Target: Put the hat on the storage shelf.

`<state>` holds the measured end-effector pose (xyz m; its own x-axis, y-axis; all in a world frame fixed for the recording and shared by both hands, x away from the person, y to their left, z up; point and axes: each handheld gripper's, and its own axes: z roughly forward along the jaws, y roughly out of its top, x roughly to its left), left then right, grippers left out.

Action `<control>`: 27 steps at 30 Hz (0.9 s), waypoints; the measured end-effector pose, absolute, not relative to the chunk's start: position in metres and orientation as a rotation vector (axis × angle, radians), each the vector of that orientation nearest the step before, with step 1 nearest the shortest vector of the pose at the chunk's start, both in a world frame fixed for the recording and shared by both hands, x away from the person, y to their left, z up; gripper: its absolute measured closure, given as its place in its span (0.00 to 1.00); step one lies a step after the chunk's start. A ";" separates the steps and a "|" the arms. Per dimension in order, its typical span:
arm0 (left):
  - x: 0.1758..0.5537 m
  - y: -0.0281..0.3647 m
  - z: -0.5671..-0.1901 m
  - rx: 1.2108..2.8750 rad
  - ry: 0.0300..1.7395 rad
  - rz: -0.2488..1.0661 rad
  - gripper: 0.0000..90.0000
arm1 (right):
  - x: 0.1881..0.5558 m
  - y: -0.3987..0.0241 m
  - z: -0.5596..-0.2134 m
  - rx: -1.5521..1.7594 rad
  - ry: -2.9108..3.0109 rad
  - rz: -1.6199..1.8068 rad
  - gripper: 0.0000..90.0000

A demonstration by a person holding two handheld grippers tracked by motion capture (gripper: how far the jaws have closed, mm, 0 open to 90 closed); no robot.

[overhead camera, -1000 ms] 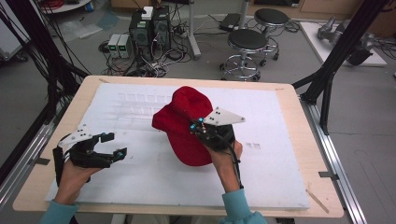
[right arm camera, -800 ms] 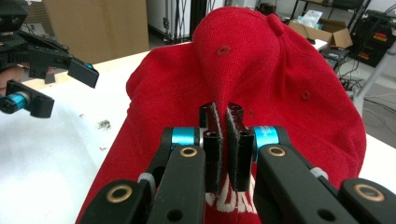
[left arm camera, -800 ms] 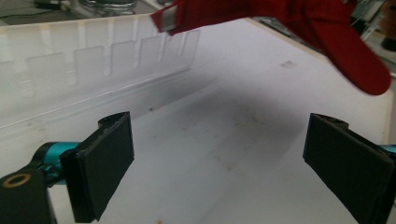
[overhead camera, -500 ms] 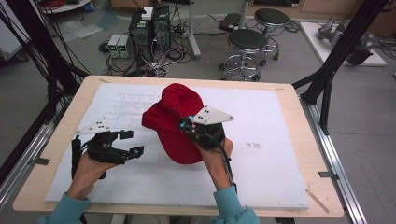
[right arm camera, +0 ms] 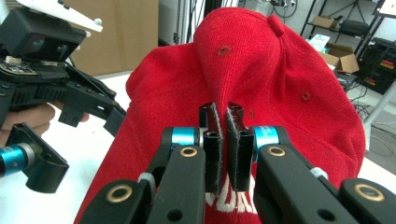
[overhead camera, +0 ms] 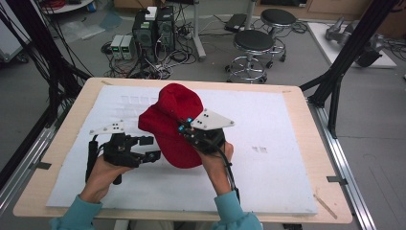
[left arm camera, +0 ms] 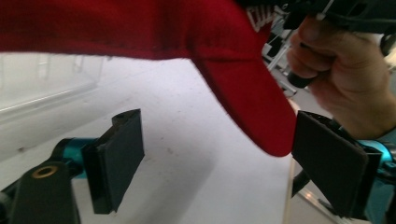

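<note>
Lower centre of the high view: we pinch the red woven-cloth baseball cap (overhead camera: pixel 174 125) in the right gripper (overhead camera: pixel 191 134), jaws pressed together on its fabric, holding it lifted above the white foam-covered table (overhead camera: pixel 287 158). At lower left, our left gripper (overhead camera: pixel 149 148), jaws spread and just now narrowing, brackets the cap's curved brim (left arm camera: pixel 252 107) without touching it. White embroidered lettering marks the cap.

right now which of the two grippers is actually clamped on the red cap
The right gripper: its jaws pinch the red cap and hold it up. The left gripper, jaws just closing a little, stands open, the cap's brim between its pads, unpressed.
</note>
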<state>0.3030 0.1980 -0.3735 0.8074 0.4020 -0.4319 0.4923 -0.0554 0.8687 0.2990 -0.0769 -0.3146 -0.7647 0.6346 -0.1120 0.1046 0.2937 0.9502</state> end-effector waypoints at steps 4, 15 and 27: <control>0.305 0.199 -0.374 1.654 0.712 -0.110 0.27 | 0.299 -0.076 -0.314 0.652 2.087 1.495 0.96; 0.307 0.198 -0.374 1.607 0.691 -0.145 0.45 | 0.295 -0.074 -0.313 0.618 2.069 1.514 0.96; 0.306 0.199 -0.372 1.576 0.673 -0.128 0.70 | 0.293 -0.069 -0.313 0.574 2.051 1.527 0.96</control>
<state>0.3056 0.1993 -0.3724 0.8175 0.3383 -0.4661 0.4861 0.0288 0.8734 0.2927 -0.0689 -0.3129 -0.7779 0.6099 -0.1512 0.0301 0.2766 0.9605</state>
